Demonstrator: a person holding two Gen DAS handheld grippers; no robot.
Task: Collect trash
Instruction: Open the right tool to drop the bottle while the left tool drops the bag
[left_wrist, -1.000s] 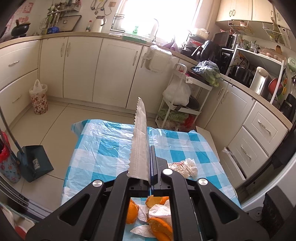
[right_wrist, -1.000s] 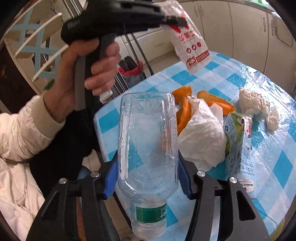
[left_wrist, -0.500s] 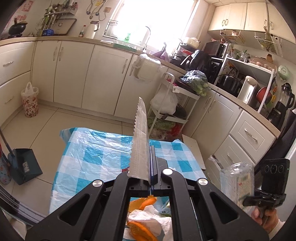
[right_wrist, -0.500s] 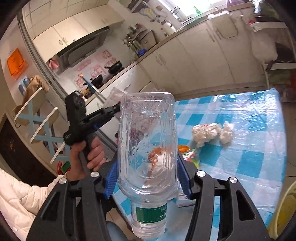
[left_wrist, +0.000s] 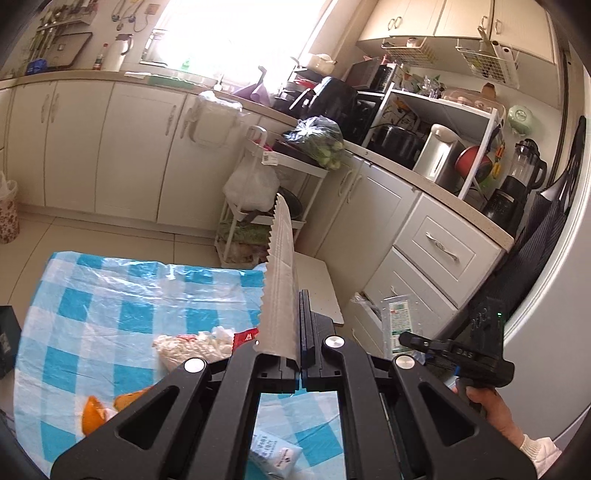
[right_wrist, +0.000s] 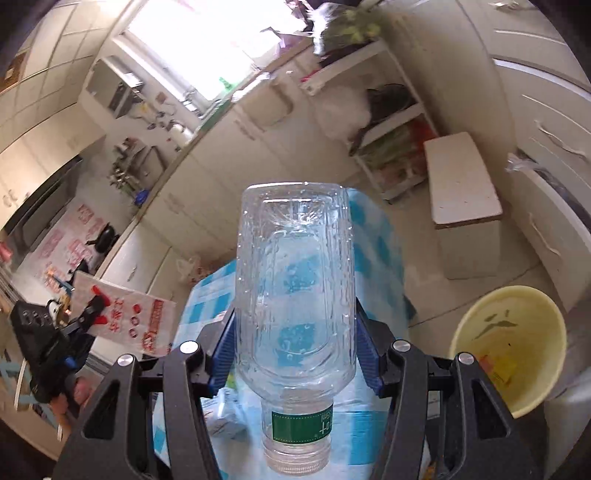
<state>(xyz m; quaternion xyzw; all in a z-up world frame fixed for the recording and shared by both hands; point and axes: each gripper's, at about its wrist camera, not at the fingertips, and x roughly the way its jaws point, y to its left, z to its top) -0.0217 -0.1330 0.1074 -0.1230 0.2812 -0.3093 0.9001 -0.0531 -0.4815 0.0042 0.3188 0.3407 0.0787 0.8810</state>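
Bottle (right_wrist: 295, 295) and wrapper (left_wrist: 281, 280) are both in my grip, so the step in hand looks like carrying them to the yellow bin (right_wrist: 517, 332), which sits low and to the right of my right hand-held gripper (right_wrist: 295, 354). That gripper's blue pads clamp the clear plastic bottle across its body, base pointing away, neck hanging toward the wrist. My left hand-held gripper (left_wrist: 299, 332) is pressed together on the flat, saw-edged wrapper, which stands up edge-on straight ahead of the jaws.

To do this well, I'd bring the bottle right over the bin's mouth before spreading the jaws; a light, round bottle will bounce off a rim. The wrapper is thin and may cling or flutter, so I'd release it low inside the bin.

Below and behind the left gripper, orange peel (left_wrist: 92, 410), crumpled tissue (left_wrist: 192, 347) and a small printed packet (left_wrist: 273, 454) lie on the checked bench (left_wrist: 110, 288).

Writing: the bottle's green label carries white characters I cannot read; the wrapper shows red Chinese print, too small to make out.
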